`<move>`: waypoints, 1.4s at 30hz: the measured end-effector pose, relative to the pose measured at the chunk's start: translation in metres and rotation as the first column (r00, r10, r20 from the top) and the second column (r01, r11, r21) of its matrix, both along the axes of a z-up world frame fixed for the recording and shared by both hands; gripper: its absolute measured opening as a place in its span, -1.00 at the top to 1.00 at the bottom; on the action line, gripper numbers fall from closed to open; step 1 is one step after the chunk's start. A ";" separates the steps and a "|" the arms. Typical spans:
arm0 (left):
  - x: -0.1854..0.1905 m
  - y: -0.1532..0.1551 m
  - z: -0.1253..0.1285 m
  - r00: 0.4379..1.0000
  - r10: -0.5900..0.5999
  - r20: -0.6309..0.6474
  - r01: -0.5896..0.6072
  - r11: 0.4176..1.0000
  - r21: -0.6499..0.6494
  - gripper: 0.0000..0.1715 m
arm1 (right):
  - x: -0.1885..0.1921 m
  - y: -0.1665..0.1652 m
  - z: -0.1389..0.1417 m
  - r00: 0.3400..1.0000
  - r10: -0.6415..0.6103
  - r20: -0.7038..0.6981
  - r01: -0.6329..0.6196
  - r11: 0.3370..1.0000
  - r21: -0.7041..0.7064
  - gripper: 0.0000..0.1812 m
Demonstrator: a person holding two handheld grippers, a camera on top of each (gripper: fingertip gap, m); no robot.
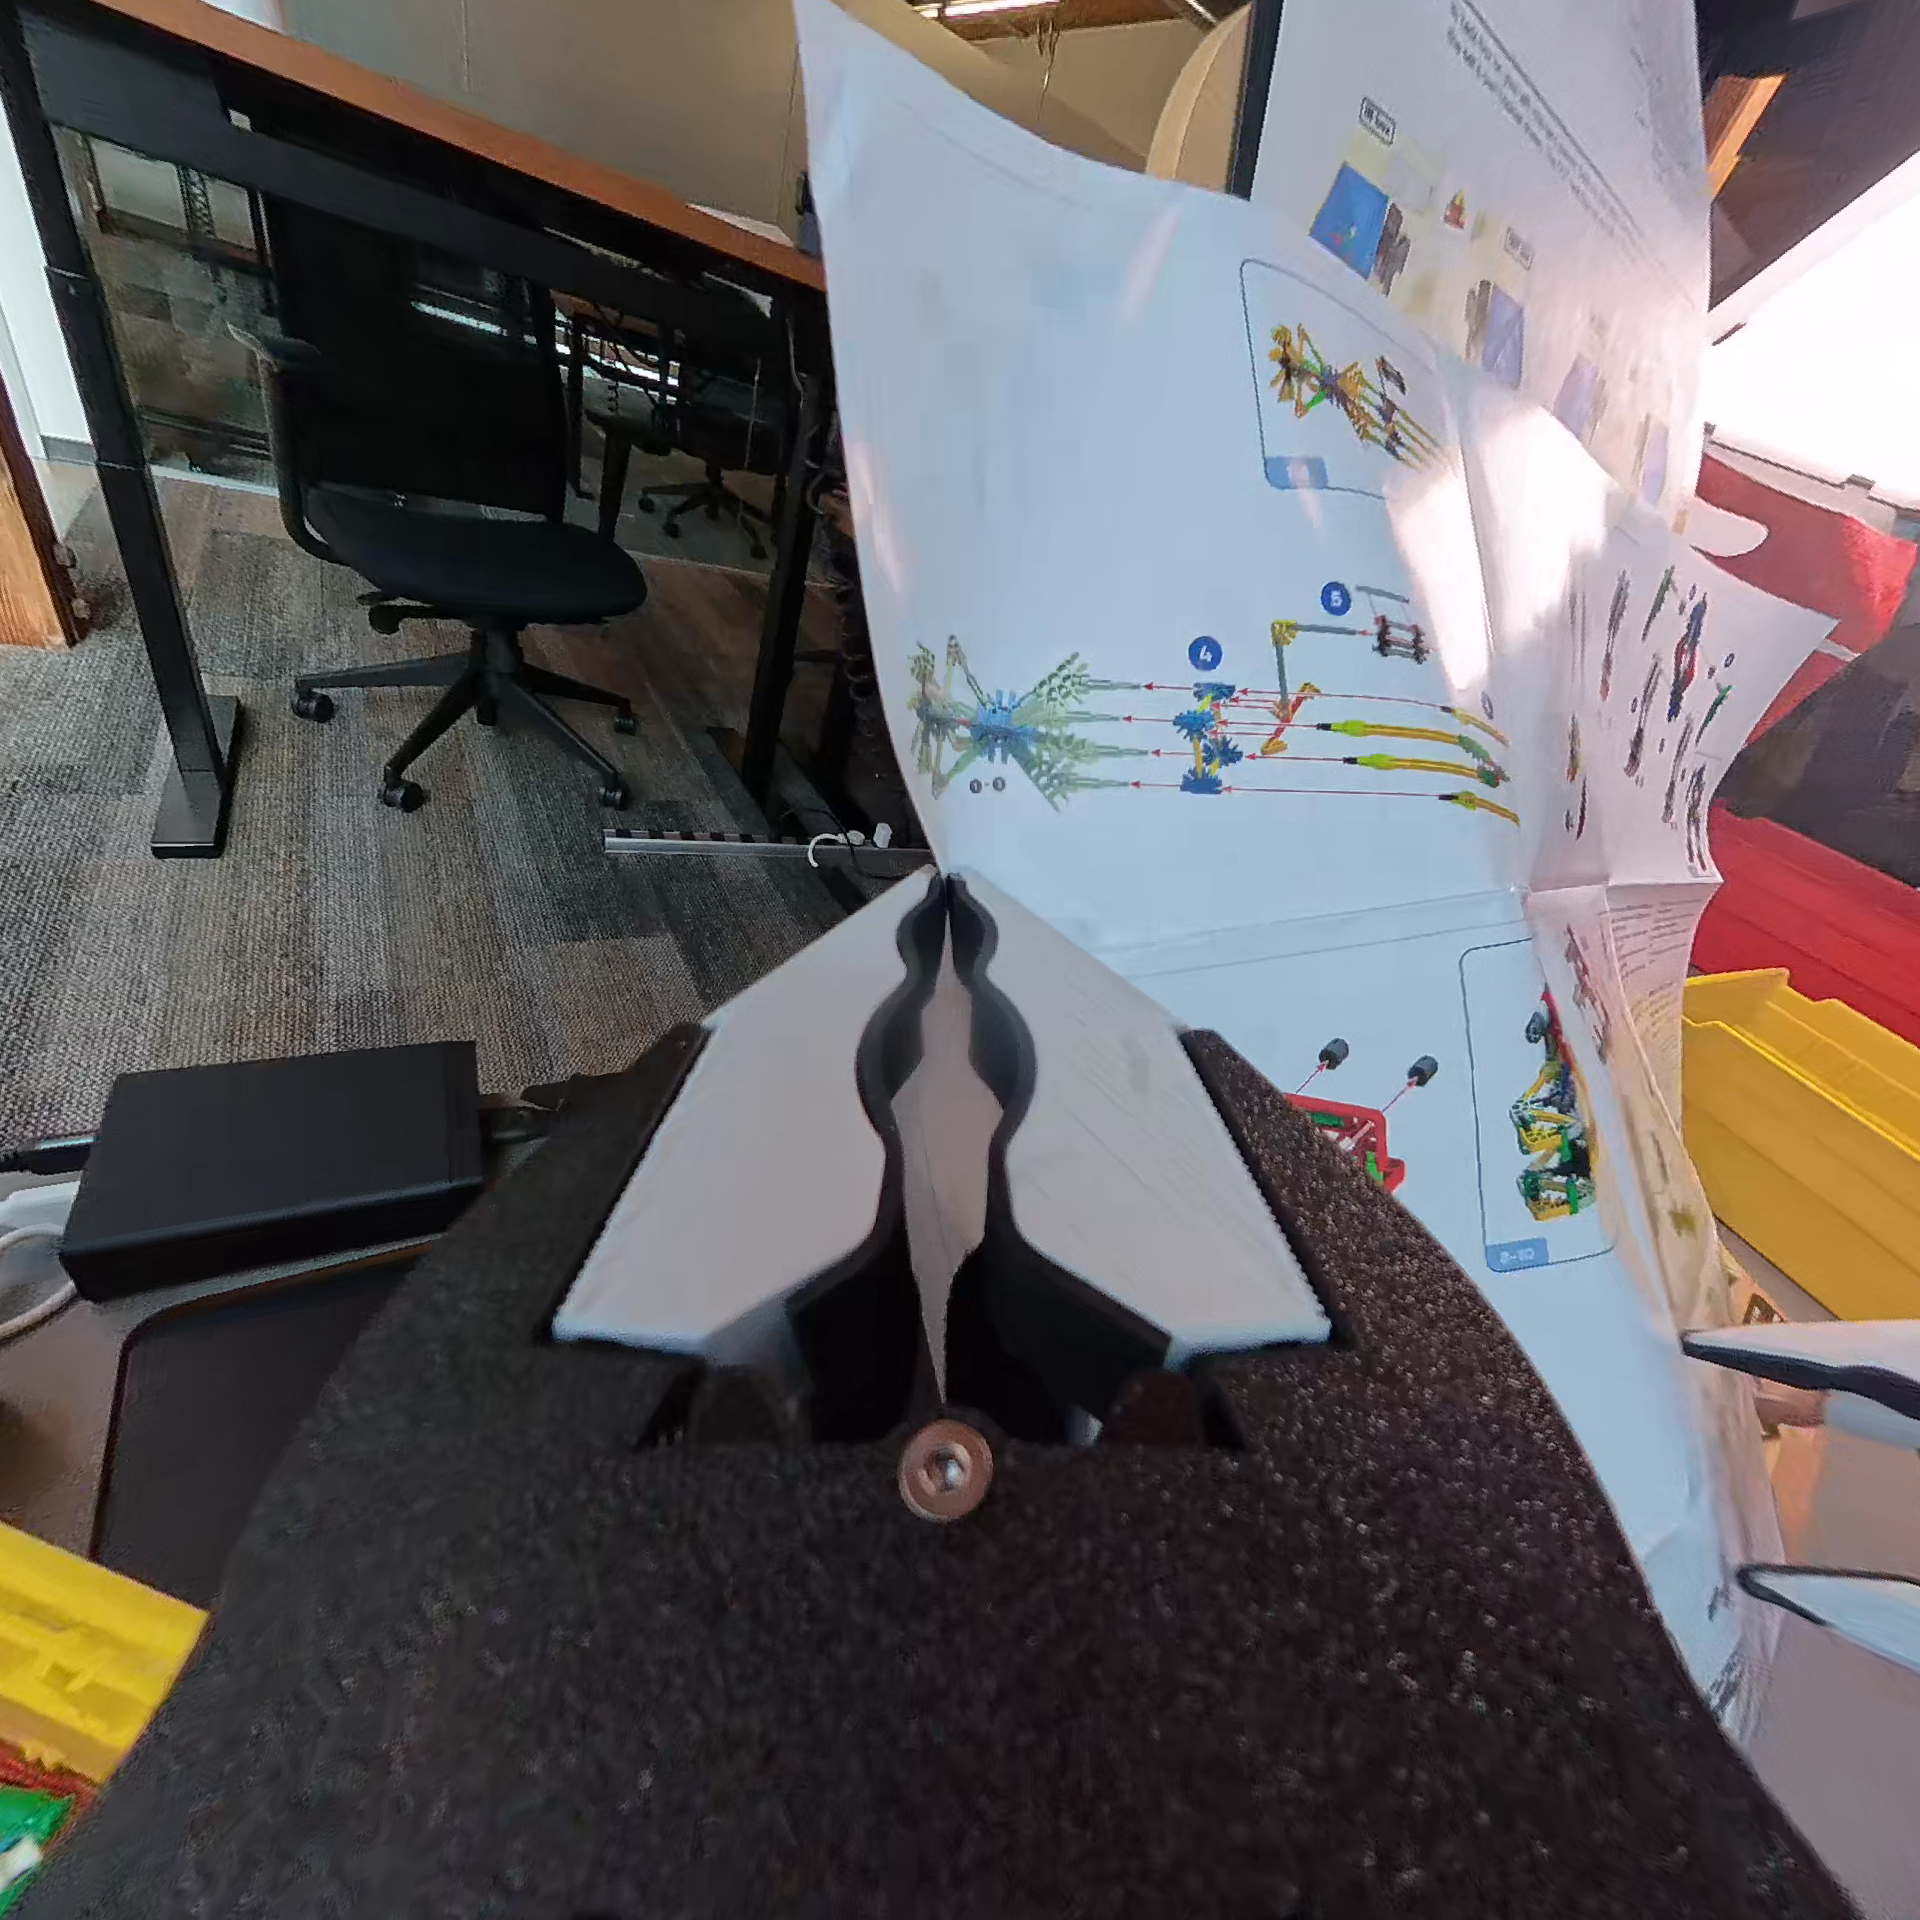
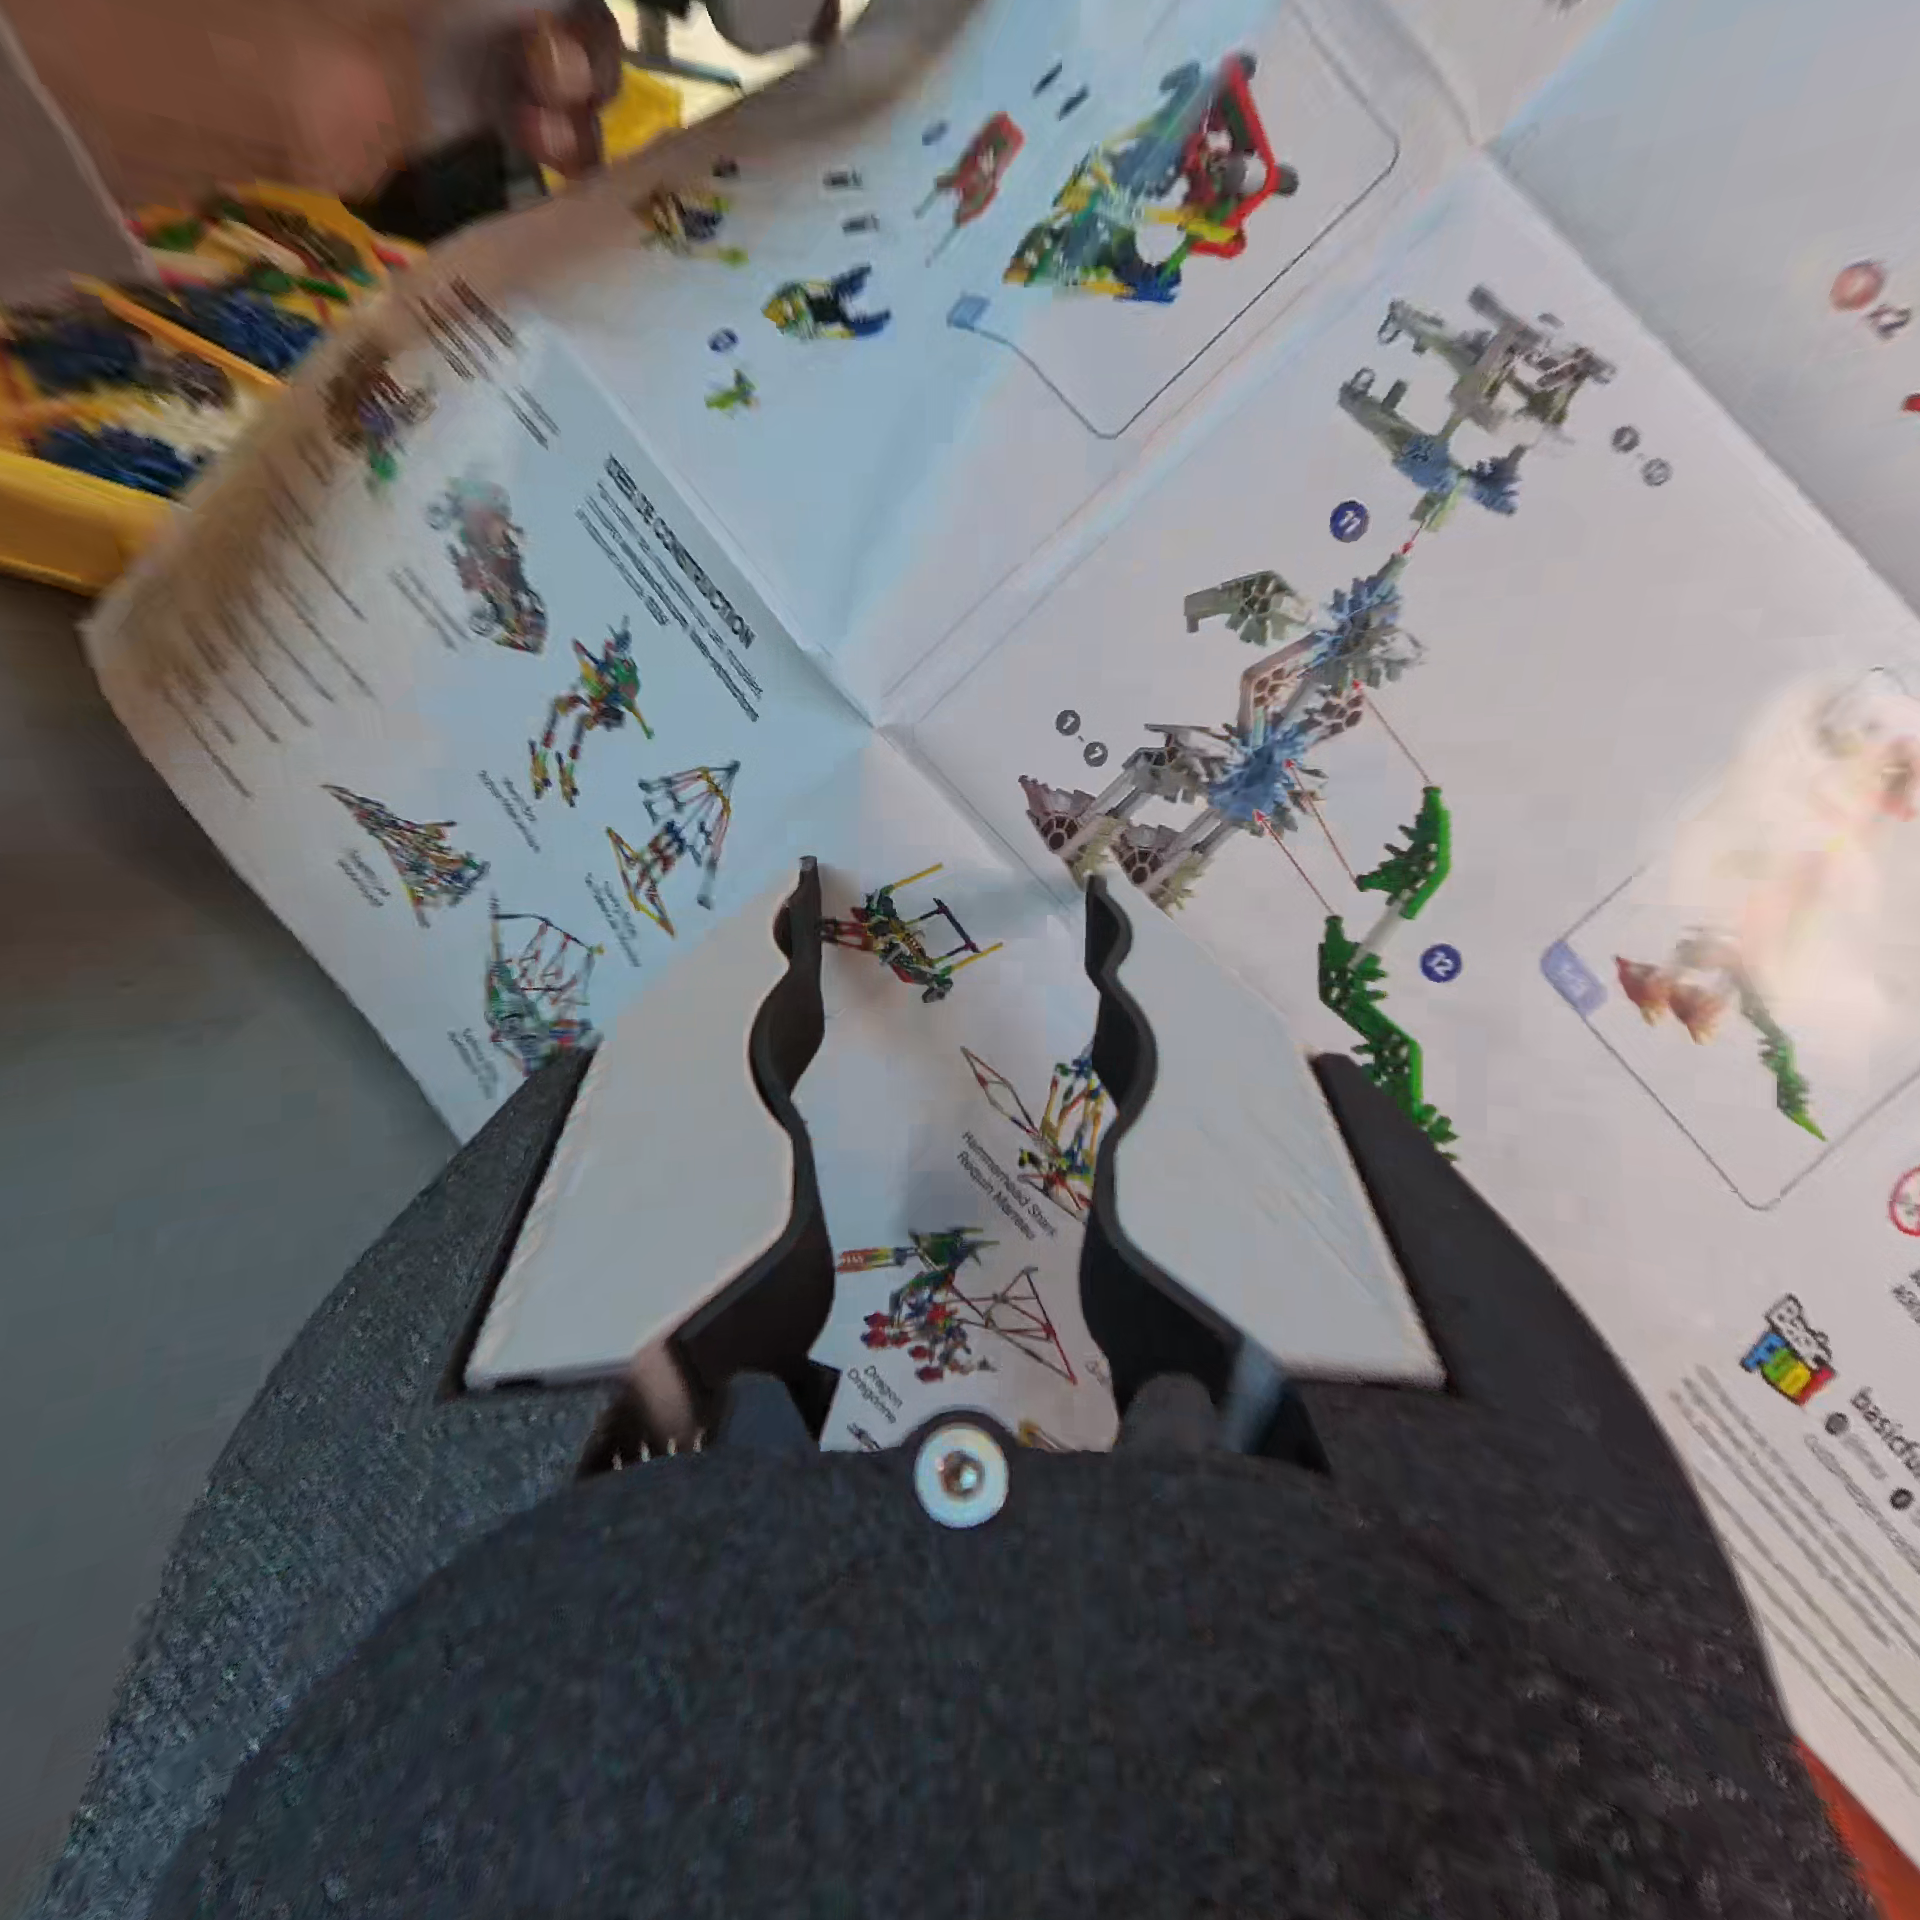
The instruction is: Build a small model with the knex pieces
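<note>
The folded instruction sheet (image 1: pixel 1195 582) stood upright in the air, its edge pinched between the closed jaws of your left gripper (image 1: pixel 948 883). Your right gripper (image 2: pixel 948 883) hung over the sheet's printed face with jaws apart, holding nothing. A yellow bin (image 1: pixel 1808 1101) sat behind the sheet, and an office chair (image 1: pixel 457 561) stood farther off.

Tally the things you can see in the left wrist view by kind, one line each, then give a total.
Grippers: 2, the left gripper shut on the sheet, and the right gripper at the frame's right edge
Instruction sheet: 1
Office chair: 1 nearby; others farther back are unclear
Desk: 1
Black box: 1
Yellow bin: 1
Total: 7
</note>
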State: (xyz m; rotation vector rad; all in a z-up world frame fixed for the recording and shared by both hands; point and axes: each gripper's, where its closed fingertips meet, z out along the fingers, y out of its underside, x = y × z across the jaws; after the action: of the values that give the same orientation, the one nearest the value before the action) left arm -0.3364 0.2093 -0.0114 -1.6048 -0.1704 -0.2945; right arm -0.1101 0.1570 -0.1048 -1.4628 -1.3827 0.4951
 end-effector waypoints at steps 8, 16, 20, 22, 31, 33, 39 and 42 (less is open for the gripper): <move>0.005 -0.011 0.003 0.992 -0.088 -0.088 0.088 0.996 -0.009 1.00 | 0.008 0.071 -0.053 0.960 -0.207 0.189 0.172 0.968 0.184 0.46; 0.011 -0.004 -0.007 0.993 -0.099 -0.057 0.095 0.993 -0.066 0.94 | 0.029 0.106 -0.069 0.930 -0.283 0.234 0.253 0.956 0.152 0.35; 0.010 -0.028 0.011 0.996 -0.031 -0.079 0.025 0.997 -0.068 0.68 | 0.038 0.111 -0.071 0.929 -0.291 0.228 0.267 0.955 0.130 0.34; 0.022 -0.049 0.025 0.987 0.005 -0.162 -0.011 0.999 -0.039 0.68 | 0.040 0.111 -0.071 0.929 -0.293 0.226 0.270 0.954 0.127 0.34; 0.168 -0.112 -0.042 0.871 -0.261 -0.415 0.160 0.951 -0.263 0.73 | 0.033 0.091 -0.058 0.951 -0.245 0.191 0.232 0.969 0.087 0.35; 0.197 -0.113 -0.086 0.849 -0.371 -0.376 0.216 0.894 -0.394 0.73 | 0.032 0.087 -0.061 0.953 -0.235 0.192 0.225 0.972 0.073 0.35; 0.206 -0.095 -0.185 0.796 -0.396 -0.458 0.037 0.787 -0.616 0.77 | 0.033 0.080 -0.053 0.967 -0.204 0.153 0.200 0.979 0.040 0.35; 0.196 -0.082 -0.198 0.812 -0.356 -0.463 -0.021 0.775 -0.632 0.86 | 0.039 0.079 -0.042 0.974 -0.193 0.122 0.194 0.981 0.007 0.35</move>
State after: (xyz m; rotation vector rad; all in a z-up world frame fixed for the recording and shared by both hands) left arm -0.1408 0.1270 -0.2094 -2.3025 0.3958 0.1321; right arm -0.0707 0.2355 -0.1463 -1.6347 -1.3162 0.2890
